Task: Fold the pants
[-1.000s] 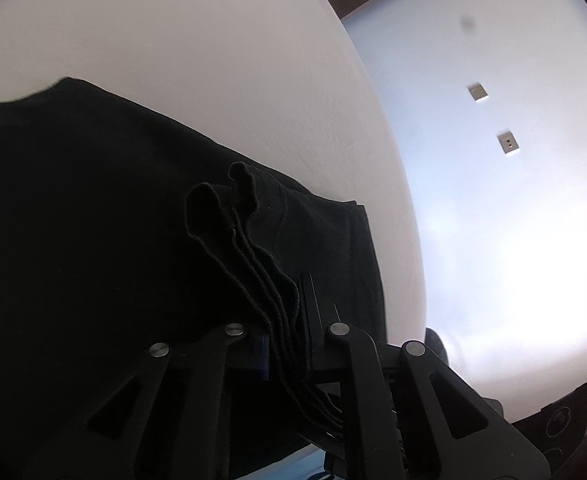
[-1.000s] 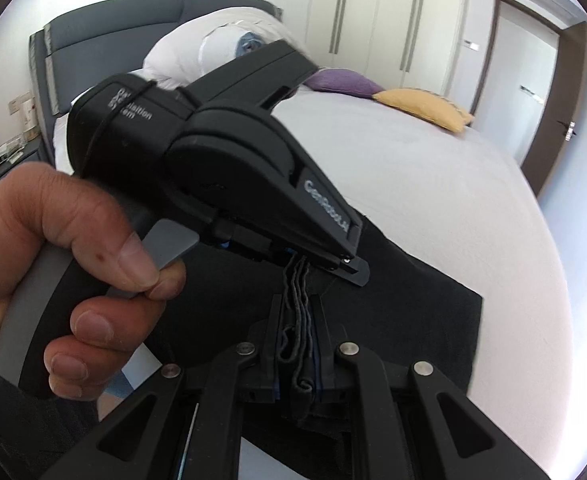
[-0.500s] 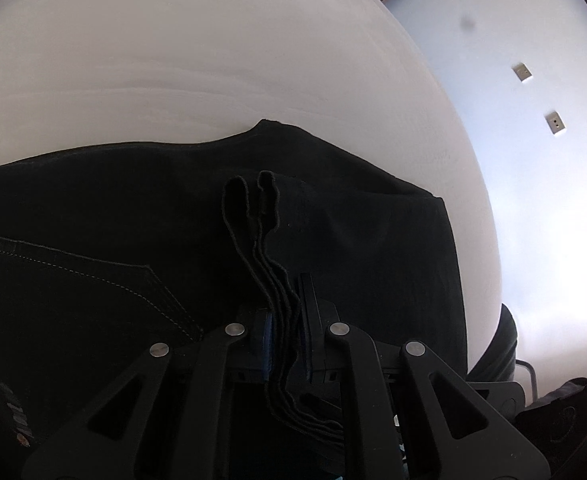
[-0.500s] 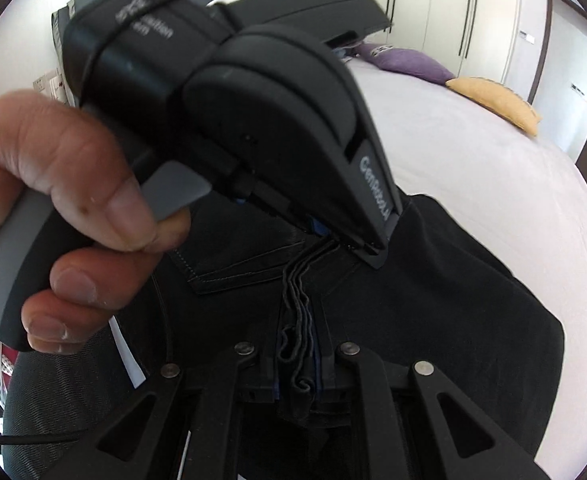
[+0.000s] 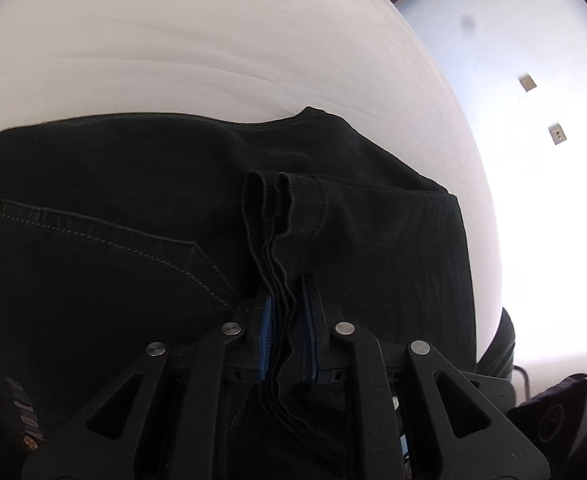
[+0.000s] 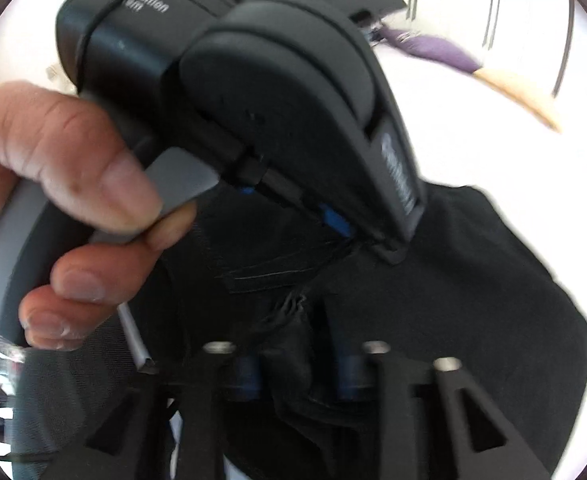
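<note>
Black pants (image 5: 133, 208) lie on a white bed, back pocket and a rivet showing. My left gripper (image 5: 286, 308) holds several stacked layers of the pants' hem edge between its blue pads; the jaws stand slightly apart around the bundle. In the right wrist view the pants (image 6: 473, 300) spread below. My right gripper (image 6: 293, 360) has opened; the jaws stand well apart with the fabric bundle loose between them. The left gripper's body (image 6: 277, 92), held by a hand, fills the upper part of this view, its tip on the fabric.
The white bed (image 5: 213, 48) stretches ahead, its edge at the right beside a pale wall (image 5: 533, 80). Purple and yellow pillows (image 6: 445, 52) and wardrobe doors lie at the far end. A dark bag (image 5: 557, 416) sits at the lower right.
Both grippers came down with the hem bundle onto the spread pants. The right gripper's jaws spread apart and let go of the bundle; the left one's grip loosened a little.
</note>
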Action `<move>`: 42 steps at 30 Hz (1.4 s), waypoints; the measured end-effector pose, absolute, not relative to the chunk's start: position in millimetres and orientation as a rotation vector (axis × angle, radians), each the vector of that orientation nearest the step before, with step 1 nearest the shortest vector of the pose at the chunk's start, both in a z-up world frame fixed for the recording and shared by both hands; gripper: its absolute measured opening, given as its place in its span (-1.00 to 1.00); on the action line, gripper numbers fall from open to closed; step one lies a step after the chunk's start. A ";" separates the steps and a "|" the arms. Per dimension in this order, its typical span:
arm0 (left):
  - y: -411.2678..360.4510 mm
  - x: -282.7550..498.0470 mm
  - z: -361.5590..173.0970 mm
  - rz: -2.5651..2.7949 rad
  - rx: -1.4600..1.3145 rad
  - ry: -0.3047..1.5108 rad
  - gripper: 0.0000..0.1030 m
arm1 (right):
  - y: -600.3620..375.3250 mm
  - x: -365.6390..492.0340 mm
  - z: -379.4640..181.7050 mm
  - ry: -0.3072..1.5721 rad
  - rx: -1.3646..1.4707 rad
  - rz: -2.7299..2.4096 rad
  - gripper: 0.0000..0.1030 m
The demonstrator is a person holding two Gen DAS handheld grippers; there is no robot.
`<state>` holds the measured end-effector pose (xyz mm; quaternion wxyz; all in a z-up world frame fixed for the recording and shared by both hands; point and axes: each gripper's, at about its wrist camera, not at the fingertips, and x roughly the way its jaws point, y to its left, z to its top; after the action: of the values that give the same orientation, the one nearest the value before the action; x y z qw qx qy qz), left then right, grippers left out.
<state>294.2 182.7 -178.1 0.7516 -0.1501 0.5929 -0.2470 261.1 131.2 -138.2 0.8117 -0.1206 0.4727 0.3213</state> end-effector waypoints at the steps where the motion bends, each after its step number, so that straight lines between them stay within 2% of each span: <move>1: 186.8 293.3 -174.9 -0.518 -0.314 1.287 -0.71 | 131.7 258.8 -131.5 1.019 -0.208 0.715 0.11; 7: 195.2 283.6 -132.1 -0.359 -0.187 1.161 -0.71 | 30.0 254.0 -93.2 1.034 0.169 0.808 0.11; 11: 154.1 265.3 -113.2 -0.440 -0.098 1.095 -0.71 | -68.2 271.2 -87.4 1.025 0.466 0.784 0.11; 17: 103.3 239.7 -169.6 -0.476 -0.059 1.221 -0.71 | -178.9 312.4 -108.9 1.023 0.772 0.664 0.02; 19: 101.1 227.6 -172.7 -0.462 -0.038 1.180 -0.71 | -193.4 321.7 -120.0 1.038 0.832 0.687 0.02; 26: 98.9 214.5 -172.4 -0.453 0.021 1.181 -0.71 | -191.4 362.7 -166.0 1.098 0.878 0.715 0.01; 29: 92.6 205.2 -172.1 -0.452 0.044 1.182 -0.71 | -179.8 363.9 -184.8 1.142 0.885 0.709 -0.25; 30: 92.0 202.2 -172.8 -0.453 0.046 1.180 -0.71 | -176.0 361.6 -187.5 1.153 0.889 0.717 -0.26; 42: 115.7 196.3 -176.6 -0.458 -0.021 1.164 -0.71 | -130.7 233.5 -181.0 1.292 0.740 0.922 -0.25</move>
<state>196.3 115.7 -176.6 0.8106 -0.0100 0.5449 -0.2144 233.5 -130.7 -181.0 0.6404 0.3246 0.5667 0.4043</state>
